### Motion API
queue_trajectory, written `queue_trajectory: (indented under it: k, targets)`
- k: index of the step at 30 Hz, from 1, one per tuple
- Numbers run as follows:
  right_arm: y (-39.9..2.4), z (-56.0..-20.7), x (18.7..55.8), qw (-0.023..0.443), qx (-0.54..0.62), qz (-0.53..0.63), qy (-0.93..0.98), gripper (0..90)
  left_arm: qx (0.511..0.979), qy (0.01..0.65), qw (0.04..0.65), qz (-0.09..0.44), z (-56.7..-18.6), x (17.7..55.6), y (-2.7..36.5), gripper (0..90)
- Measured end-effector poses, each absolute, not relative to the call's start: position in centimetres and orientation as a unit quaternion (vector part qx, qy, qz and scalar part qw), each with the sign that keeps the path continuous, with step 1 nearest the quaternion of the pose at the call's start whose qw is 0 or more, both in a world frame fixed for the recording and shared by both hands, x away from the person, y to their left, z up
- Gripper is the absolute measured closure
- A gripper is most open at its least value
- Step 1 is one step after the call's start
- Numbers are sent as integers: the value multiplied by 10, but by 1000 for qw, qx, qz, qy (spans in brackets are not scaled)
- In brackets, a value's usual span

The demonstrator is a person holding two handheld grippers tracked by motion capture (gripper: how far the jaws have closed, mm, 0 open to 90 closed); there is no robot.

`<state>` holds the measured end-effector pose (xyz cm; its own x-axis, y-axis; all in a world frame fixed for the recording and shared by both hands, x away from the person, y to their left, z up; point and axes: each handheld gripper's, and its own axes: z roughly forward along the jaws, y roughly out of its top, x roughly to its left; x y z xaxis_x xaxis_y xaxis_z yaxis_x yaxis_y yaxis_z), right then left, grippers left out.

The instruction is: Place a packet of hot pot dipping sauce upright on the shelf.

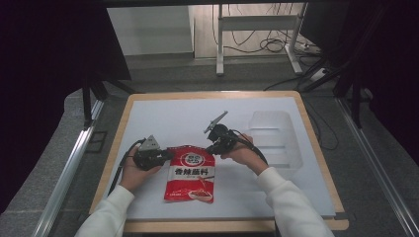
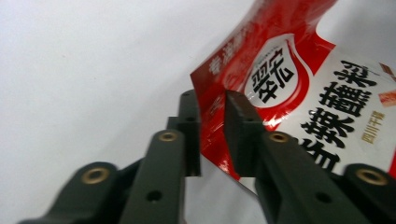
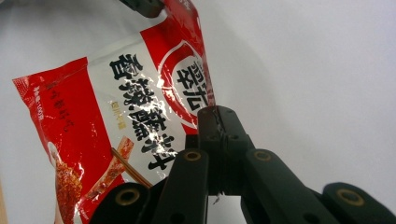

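Observation:
A red and white seasoning pouch (image 1: pixel 190 178) with black Chinese lettering lies on the white table top (image 1: pixel 163 118), between my two grippers. My left gripper (image 1: pixel 169 154) is at the pouch's top left corner. In the left gripper view its jaws (image 2: pixel 212 100) stand a narrow gap apart, with the edge of the pouch (image 2: pixel 327 93) between them. My right gripper (image 1: pixel 211 149) is at the pouch's top right corner. In the right gripper view its jaws (image 3: pixel 217 112) are pressed together on the edge of the pouch (image 3: pixel 130 93).
A clear plastic tray (image 1: pixel 273 136) lies on the table to the right of my right hand. The table top has a wooden rim (image 1: pixel 316 148). Beyond the far edge, a metal stand (image 1: pixel 257 29) and cables sit on the floor.

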<state>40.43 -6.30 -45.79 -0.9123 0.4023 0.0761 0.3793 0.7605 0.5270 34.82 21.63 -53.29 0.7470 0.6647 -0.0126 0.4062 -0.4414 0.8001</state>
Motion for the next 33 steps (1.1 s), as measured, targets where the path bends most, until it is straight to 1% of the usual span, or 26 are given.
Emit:
queue_trajectory:
  k: [1, 3, 9, 14, 19, 22, 28, 30, 33]
  targets:
    - [-63, -458, 404, 23, 209, 275, 938, 887, 835, 317, 422, 159, -531, 344, 217, 836]
    - [-63, -457, 404, 25, 208, 273, 939, 887, 837, 310, 420, 164, -530, 341, 217, 869]
    - [-61, -457, 401, 28, 206, 268, 941, 881, 841, 301, 416, 169, -529, 338, 217, 888]
    - [-57, -454, 401, 54, 194, 263, 944, 695, 844, 293, 415, 173, -529, 337, 216, 895]
    - [-45, -449, 407, 69, 182, 254, 948, 587, 849, 285, 409, 177, -529, 336, 214, 897]
    - [-39, -449, 410, 73, 181, 245, 950, 580, 849, 284, 408, 177, -529, 336, 214, 897]
    - [-24, -461, 422, 62, 179, 219, 957, 574, 848, 285, 410, 178, -528, 335, 215, 898]
    - [-19, -469, 425, 52, 174, 201, 963, 594, 847, 286, 411, 176, -528, 335, 215, 898]
    - [-17, -475, 427, 51, 169, 186, 967, 672, 847, 286, 411, 177, -528, 335, 215, 897]
